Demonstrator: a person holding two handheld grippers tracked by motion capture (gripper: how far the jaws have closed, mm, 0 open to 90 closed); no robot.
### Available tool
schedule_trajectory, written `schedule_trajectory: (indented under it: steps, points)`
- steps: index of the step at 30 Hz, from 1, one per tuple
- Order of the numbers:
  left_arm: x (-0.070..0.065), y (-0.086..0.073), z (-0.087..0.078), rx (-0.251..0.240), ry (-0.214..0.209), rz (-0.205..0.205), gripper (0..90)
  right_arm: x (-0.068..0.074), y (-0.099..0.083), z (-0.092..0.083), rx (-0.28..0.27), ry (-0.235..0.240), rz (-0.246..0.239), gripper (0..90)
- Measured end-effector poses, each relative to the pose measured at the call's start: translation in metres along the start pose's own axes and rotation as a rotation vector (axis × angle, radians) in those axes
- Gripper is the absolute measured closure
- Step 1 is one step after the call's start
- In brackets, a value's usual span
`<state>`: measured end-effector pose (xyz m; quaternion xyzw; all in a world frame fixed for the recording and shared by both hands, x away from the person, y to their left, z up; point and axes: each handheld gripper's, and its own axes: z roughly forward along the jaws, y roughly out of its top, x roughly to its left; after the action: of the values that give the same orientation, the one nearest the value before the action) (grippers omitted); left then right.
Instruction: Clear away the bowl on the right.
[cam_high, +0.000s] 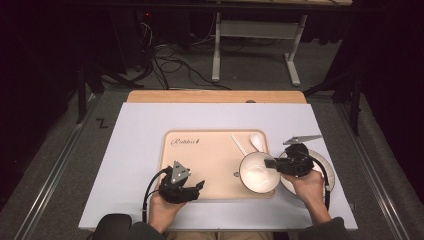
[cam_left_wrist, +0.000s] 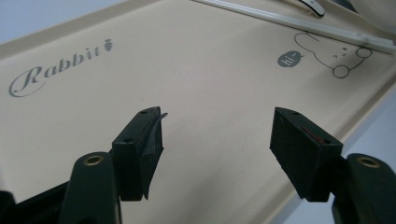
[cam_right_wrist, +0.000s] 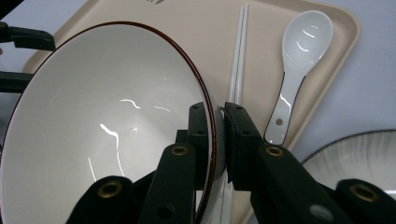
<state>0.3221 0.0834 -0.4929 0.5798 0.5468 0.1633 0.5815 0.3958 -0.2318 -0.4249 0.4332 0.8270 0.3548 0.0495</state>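
Note:
A white bowl (cam_high: 257, 172) with a dark red-brown rim is over the front right corner of the beige tray (cam_high: 210, 150). My right gripper (cam_high: 270, 164) is shut on the bowl's right rim. In the right gripper view the two jaws pinch the wall of the bowl (cam_right_wrist: 107, 126), one inside and one outside, with the right gripper (cam_right_wrist: 219, 112) at the rim. I cannot tell whether the bowl rests on the tray. My left gripper (cam_high: 199, 186) stands open at the tray's front left edge. In the left gripper view the left gripper (cam_left_wrist: 217, 119) has nothing between its jaws above the tray (cam_left_wrist: 201, 79).
White chopsticks (cam_high: 239, 145) and a white spoon (cam_high: 257, 141) lie at the tray's back right; the chopsticks (cam_right_wrist: 238, 60) and spoon (cam_right_wrist: 299, 51) lie just beyond the bowl. A white plate (cam_high: 322, 165) with a dark edge sits on the pale mat (cam_high: 135, 150) under my right hand.

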Motion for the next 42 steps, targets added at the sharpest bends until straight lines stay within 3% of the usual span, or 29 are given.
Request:
schedule_trajectory:
  steps: [6, 15, 25, 42]
  points:
    - [0.006, 0.003, -0.005, -0.019, 0.023, -0.02, 34.7, -0.002, 0.019, 0.022, 0.025, 0.007, 0.012, 83.5]
    - [0.01, 0.002, -0.009, -0.023, 0.051, -0.01, 34.7, -0.003, 0.038, 0.057, 0.046, 0.008, 0.035, 83.5]
    - [0.013, 0.003, -0.015, -0.043, 0.071, -0.02, 34.8, 0.002, 0.06, 0.086, 0.073, -0.018, 0.036, 83.5]
    - [0.016, -0.001, -0.025, -0.056, 0.101, -0.026, 34.8, -0.006, 0.072, 0.119, 0.113, -0.039, 0.068, 83.4]
